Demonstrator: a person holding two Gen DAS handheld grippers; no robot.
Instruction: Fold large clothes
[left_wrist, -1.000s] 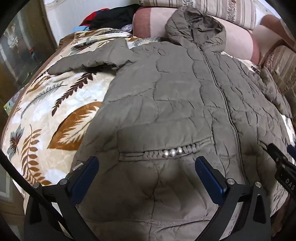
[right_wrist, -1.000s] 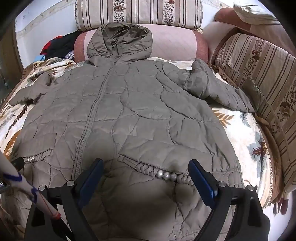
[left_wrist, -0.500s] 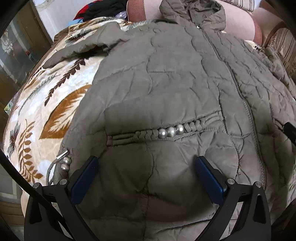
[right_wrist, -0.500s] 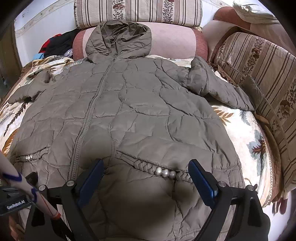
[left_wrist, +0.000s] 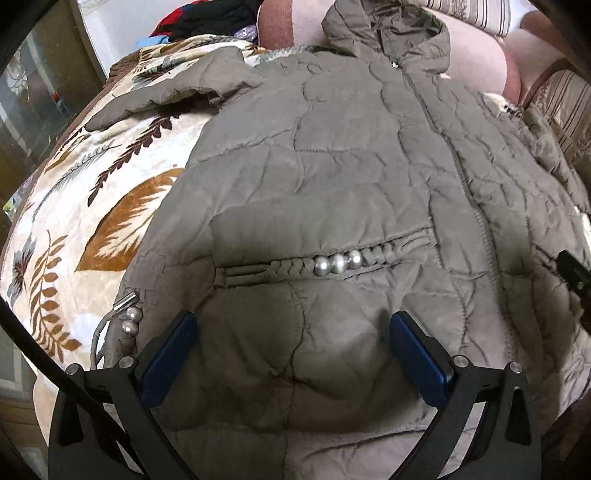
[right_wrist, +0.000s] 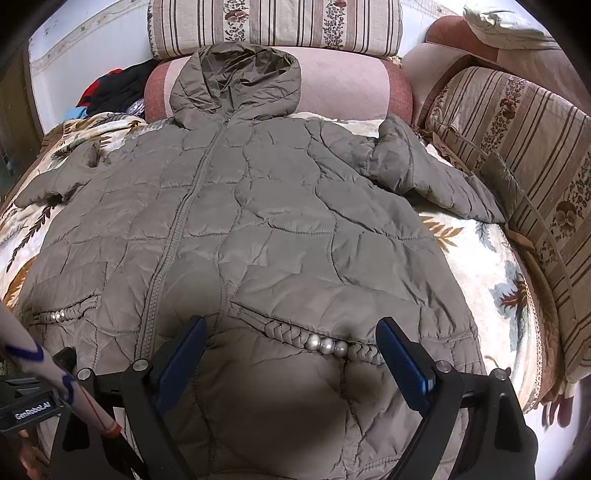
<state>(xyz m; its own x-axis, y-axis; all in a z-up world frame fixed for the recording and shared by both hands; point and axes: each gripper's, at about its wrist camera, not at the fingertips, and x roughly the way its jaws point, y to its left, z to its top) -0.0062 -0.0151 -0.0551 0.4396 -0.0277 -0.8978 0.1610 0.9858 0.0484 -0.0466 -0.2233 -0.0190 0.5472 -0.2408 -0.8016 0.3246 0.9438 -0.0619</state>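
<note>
An olive quilted hooded jacket lies flat, front up and zipped, on a leaf-print blanket; its hood rests against a pink bolster. Both sleeves spread outward. In the left wrist view the jacket fills the frame, and my left gripper hovers open over its lower left part, just below the braided pocket trim with silver beads. My right gripper stands open above the lower right part, straddling the other beaded pocket trim. Nothing is held between either pair of fingers.
Striped floral cushions line the right and back of the sofa. A pile of dark and red clothes sits at the far left corner. A beaded drawstring hangs at the jacket's left hem. The blanket drops off at the left.
My left gripper has moved lower and nearer to the jacket's hem, bringing the hem drawstring into view. My right gripper has come slightly closer to its pocket trim. The jacket has not moved.
</note>
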